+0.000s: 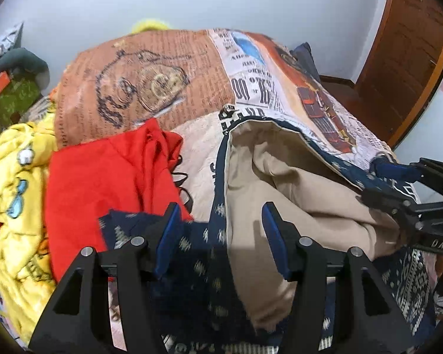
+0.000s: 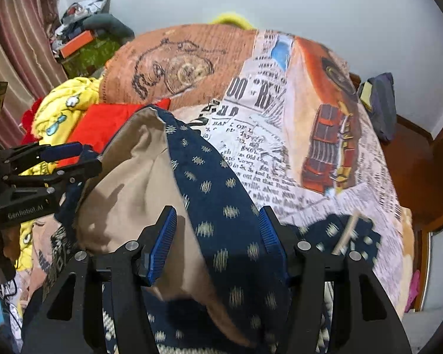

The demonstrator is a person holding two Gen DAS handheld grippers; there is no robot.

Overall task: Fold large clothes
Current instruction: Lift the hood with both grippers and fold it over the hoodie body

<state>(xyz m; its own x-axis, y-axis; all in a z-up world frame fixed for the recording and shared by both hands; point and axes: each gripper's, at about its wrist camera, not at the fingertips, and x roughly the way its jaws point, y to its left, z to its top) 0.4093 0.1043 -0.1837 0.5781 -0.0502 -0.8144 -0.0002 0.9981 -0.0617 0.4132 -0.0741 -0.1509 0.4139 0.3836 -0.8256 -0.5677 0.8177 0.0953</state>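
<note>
Garment: a large navy piece with pale woven dots and a beige lining is spread over the bed, its lining turned up in a broad fold; a patterned white-on-navy band is seen at its near right edge.
Left gripper: the jaws are held partway apart, with the dotted navy edge lying between the blue pads and not pinched by them.
Right gripper: the jaws are likewise set partway apart, and a navy strip is seen running up between the pads, unpressed.
Bedspread: newspaper print with a red fire engine and a brown sketched panel is seen under the garment.
Red cloth: it is bunched just left of the garment.
Yellow cloth: a cartoon-printed heap is piled at the bed's left edge, beside the red cloth.
Door: brown wood is seen at the far right.
</note>
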